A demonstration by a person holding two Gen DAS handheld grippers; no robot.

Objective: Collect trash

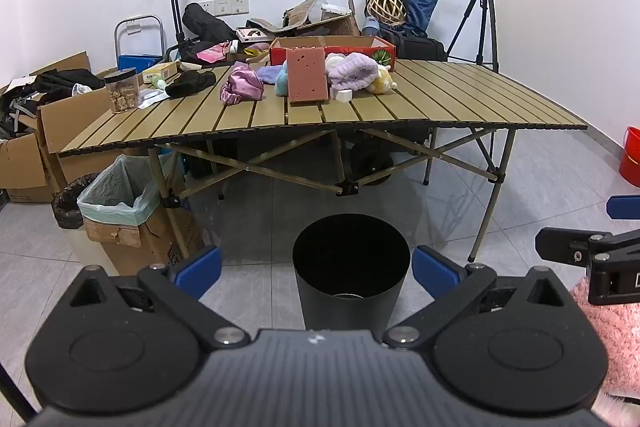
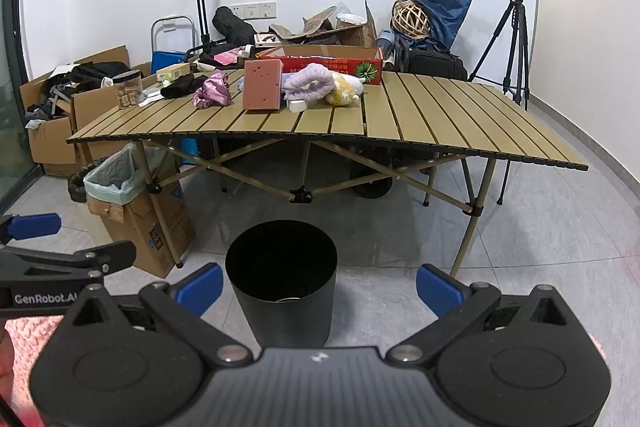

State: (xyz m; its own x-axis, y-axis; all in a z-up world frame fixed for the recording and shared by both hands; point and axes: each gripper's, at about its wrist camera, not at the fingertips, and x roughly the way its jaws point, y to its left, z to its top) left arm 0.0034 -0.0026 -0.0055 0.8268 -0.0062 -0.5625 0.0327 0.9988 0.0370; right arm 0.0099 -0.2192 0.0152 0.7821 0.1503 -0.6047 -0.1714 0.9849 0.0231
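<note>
Black trash bin [image 1: 351, 267] sits on the floor tiles right in front of the slatted bench [image 1: 460, 99]. Left claw [image 1: 316, 273] and right claw [image 2: 319, 289] both spread wide, empty, pinching nothing, bin ahead of them.

Matt black bin [image 1: 351, 291], slatted wood-look table [image 1: 460, 99], glossy floor tiles [image 1: 540, 187]

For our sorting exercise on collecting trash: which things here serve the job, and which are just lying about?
Job: black bin; lined cardboard box; left gripper, right gripper, both open.

Lying about: pink sponge block; snack jar; tripod; red bucket.
</note>
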